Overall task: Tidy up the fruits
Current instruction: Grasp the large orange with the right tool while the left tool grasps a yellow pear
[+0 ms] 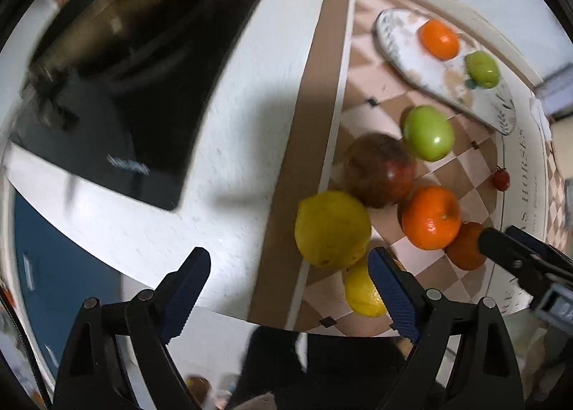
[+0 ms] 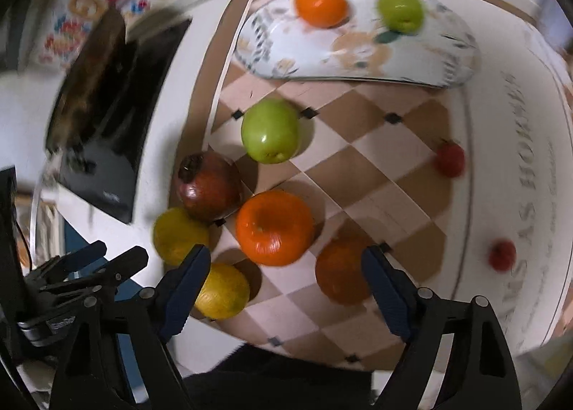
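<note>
Underneath, a checkered mat [image 2: 358, 159] beside a black cooktop [image 1: 150, 87].

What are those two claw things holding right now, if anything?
Nothing. The left gripper is open with only counter between its fingers, and the right gripper is open above the loose fruit, gripping none of it.

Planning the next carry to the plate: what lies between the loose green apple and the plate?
Only bare checkered mat, in the right wrist view, between the green apple and the plate.
</note>
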